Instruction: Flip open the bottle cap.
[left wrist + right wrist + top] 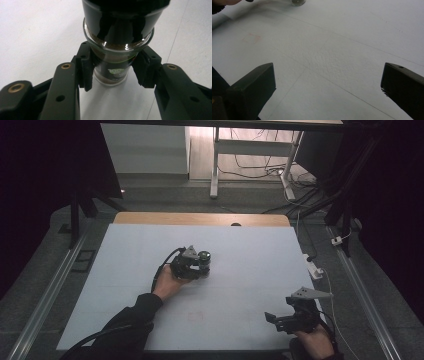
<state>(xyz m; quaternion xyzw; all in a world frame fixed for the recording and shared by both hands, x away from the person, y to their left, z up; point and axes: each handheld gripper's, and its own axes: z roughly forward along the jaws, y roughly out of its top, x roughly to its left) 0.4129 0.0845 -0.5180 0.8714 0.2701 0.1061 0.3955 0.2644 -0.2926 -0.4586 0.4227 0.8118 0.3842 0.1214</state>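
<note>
Left gripper [113, 71]: my jaws are clamped on a glass jar [117, 47], pads pressed to its sides below the black cap.
Jar: upright on the white table [125, 285], near its middle, brown powder inside.
Right gripper [328, 85]: my jaws stand wide apart, nothing between them, at the table's near right corner, well apart from the jar.

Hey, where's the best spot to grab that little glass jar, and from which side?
Grip the jar on its straight glass body, below the bulging shoulder and dark cap, coming in level from the side. The walls there are parallel, and the shoulder would likely stop slipping. The left hand-held gripper already clamps it there, upright on the table.
</note>
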